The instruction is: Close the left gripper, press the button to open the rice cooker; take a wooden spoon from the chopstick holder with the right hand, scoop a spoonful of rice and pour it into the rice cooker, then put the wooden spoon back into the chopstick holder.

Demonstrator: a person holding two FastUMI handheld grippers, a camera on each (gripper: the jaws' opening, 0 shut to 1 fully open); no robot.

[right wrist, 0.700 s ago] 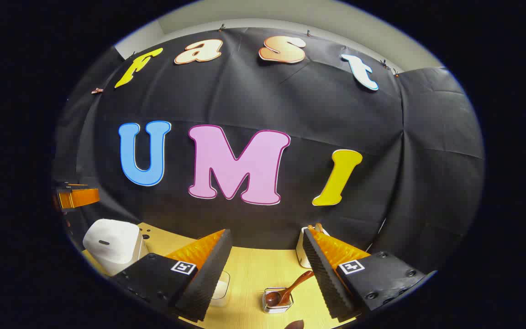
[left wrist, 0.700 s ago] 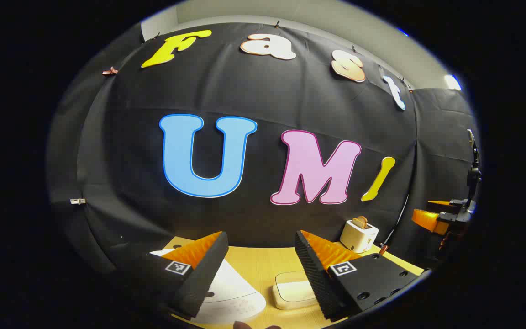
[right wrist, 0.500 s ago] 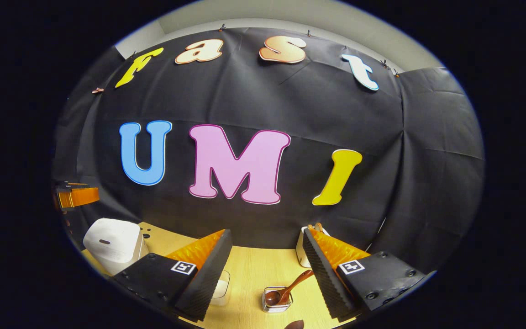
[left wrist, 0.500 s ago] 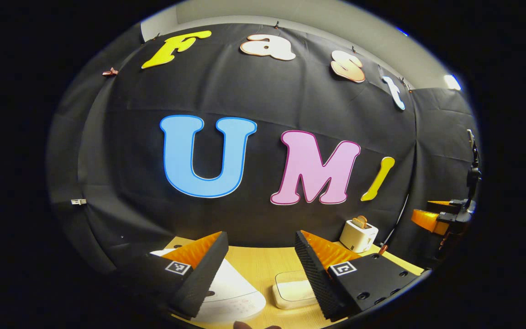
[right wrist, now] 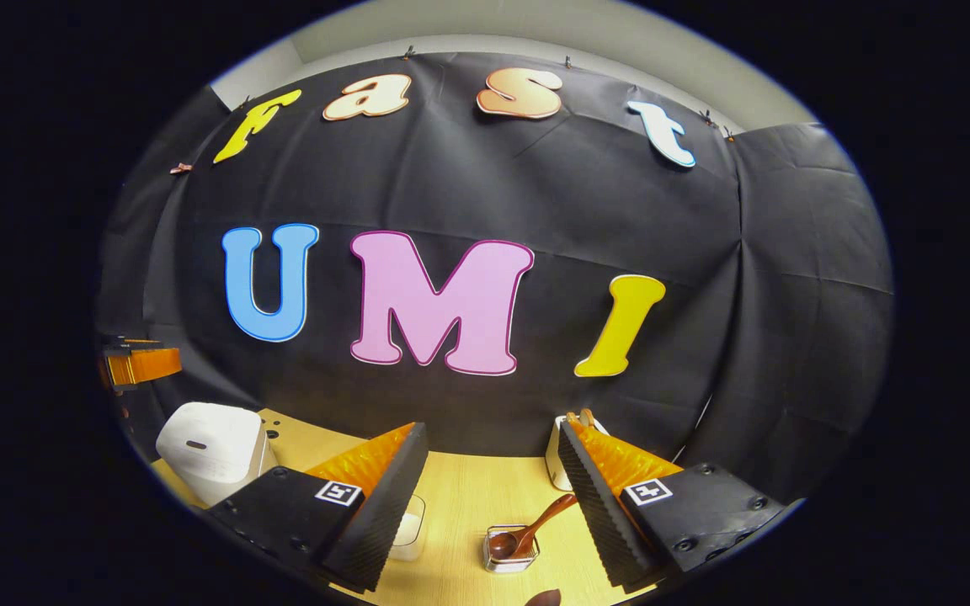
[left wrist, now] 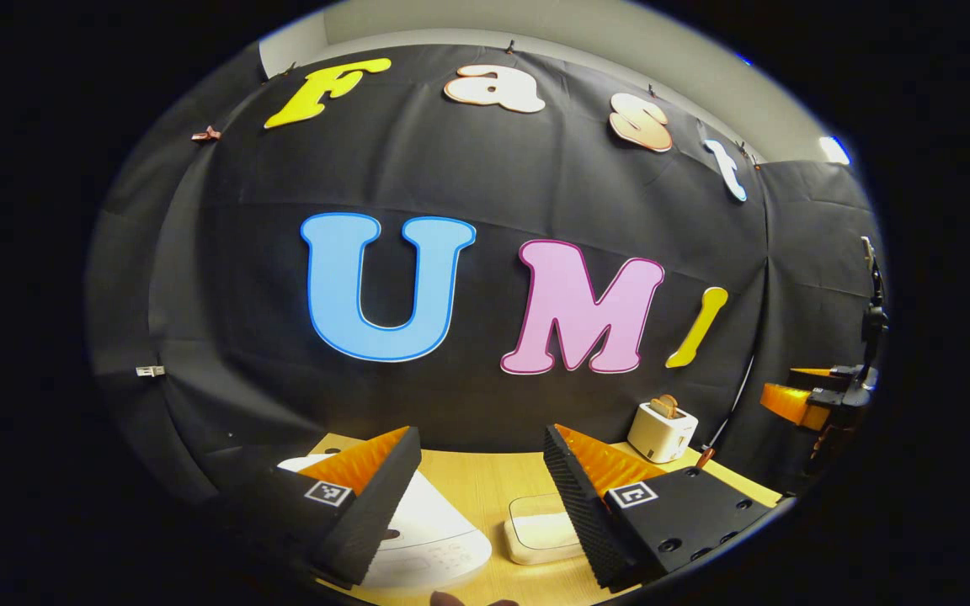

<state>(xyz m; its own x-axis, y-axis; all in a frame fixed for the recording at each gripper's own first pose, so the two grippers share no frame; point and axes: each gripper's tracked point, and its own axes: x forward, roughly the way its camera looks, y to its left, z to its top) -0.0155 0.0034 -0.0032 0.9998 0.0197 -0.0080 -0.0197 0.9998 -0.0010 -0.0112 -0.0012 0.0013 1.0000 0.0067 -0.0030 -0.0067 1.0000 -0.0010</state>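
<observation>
The white rice cooker (left wrist: pixel 426 534) sits with its lid down at the bottom left of the left gripper view, below my open left gripper (left wrist: pixel 481 471). In the right gripper view the same rice cooker (right wrist: pixel 211 446) stands at the far left of the wooden table (right wrist: pixel 468 488). A brown wooden spoon (right wrist: pixel 527 530) leans in a small square chopstick holder (right wrist: pixel 510 551) near the table's front, just below my open right gripper (right wrist: pixel 493 471). A clear container of rice (left wrist: pixel 540 530) lies flat beside the cooker; in the right gripper view the rice container (right wrist: pixel 407 530) is partly hidden by the left finger.
A white toaster (left wrist: pixel 662 431) with a slice of toast stands at the back right of the table, and its edge (right wrist: pixel 558 459) peeks past my right gripper's finger. The other gripper (left wrist: pixel 813 400) hangs at the far right; in the right gripper view the left one (right wrist: pixel 135 364) hangs far left.
Both views have tipped slightly, so the cooker and rice container show a little higher in frame. Both grippers stay open and hold nothing.
</observation>
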